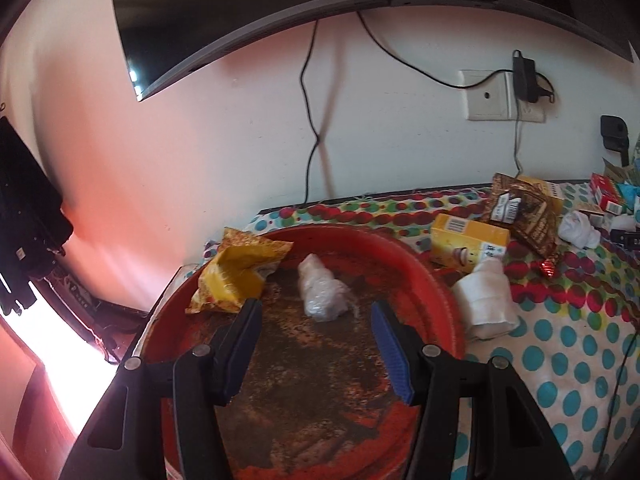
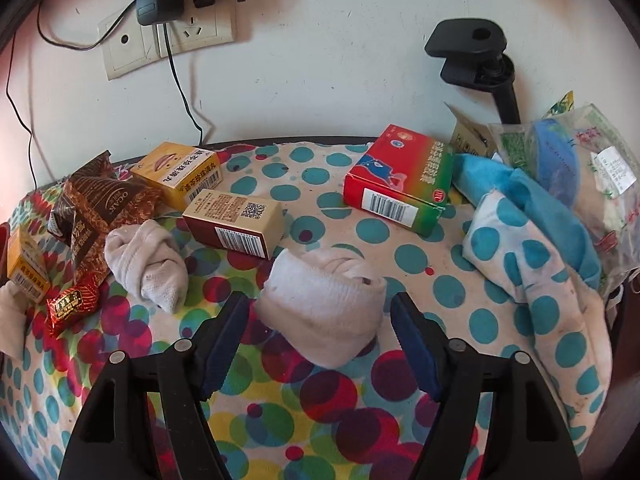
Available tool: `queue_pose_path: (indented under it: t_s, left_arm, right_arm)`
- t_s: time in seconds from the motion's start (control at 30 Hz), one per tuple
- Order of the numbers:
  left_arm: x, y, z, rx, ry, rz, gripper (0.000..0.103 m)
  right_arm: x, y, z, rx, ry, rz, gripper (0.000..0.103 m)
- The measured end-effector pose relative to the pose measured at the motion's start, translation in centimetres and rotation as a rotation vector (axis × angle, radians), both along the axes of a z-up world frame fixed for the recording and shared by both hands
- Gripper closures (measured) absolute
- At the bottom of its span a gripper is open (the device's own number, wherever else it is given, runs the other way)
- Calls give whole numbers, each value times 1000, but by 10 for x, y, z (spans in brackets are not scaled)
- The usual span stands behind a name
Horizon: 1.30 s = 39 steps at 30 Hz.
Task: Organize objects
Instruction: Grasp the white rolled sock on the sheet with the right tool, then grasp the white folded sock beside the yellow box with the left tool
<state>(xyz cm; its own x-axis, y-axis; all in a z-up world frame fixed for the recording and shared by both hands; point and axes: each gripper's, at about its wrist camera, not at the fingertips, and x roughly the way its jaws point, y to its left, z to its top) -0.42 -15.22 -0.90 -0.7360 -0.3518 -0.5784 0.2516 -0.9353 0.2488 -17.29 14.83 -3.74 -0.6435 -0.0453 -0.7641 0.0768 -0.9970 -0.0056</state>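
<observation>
My left gripper point(image 1: 316, 312) is open and empty above a worn red round tray point(image 1: 424, 268). In the tray lie a crumpled yellow snack wrapper point(image 1: 236, 272) and a clear plastic-wrapped bundle point(image 1: 320, 292), just ahead of my fingertips. My right gripper point(image 2: 320, 304) is open over the polka-dot cloth point(image 2: 360, 400), with a rolled white sock point(image 2: 324, 300) lying between its fingertips. A second rolled sock point(image 2: 148, 264) lies to the left.
Boxes lie around: yellow point(image 2: 180, 172), brown point(image 2: 236, 222), red-green point(image 2: 400, 184). A brown wrapper point(image 2: 100, 204) and red candy point(image 2: 72, 304) lie left. Bags and a folded cloth point(image 2: 532, 248) pile up right. A white roll point(image 1: 486, 300) and yellow box point(image 1: 468, 240) sit beside the tray.
</observation>
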Motion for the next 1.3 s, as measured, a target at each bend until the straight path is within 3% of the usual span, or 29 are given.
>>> queue_pose_path:
  t_s: [0.03,0.17,0.47,0.7,0.9,1.07,1.3]
  left_arm:
    - [-4,7,0,17,-11,-29,45]
    - [-14,29,1,68,-33,-100,45]
    - [-46,73,-2,111,-124,-301,45]
    - [-87,91,-19,131,-248,-295,45]
    - [-102,111,-35,70,-309,-274,45]
    - [-110,102,-53,130,-350,-199,45]
    - [-120,100,-70,80,-349,-146,45]
  right_arm:
    - [0,0,-1,-17,2,5,42]
    - [2,0,0,-28,19,25,54]
    - [22,-20,2,-6,29,82,54]
    - [22,-23,1,-17,8,88,52]
    - [16,-27,-6,-8,-21,105,52]
    - [17,-28,-7,-3,-29,111,51]
    - [17,-31,-8,4,-32,112,50]
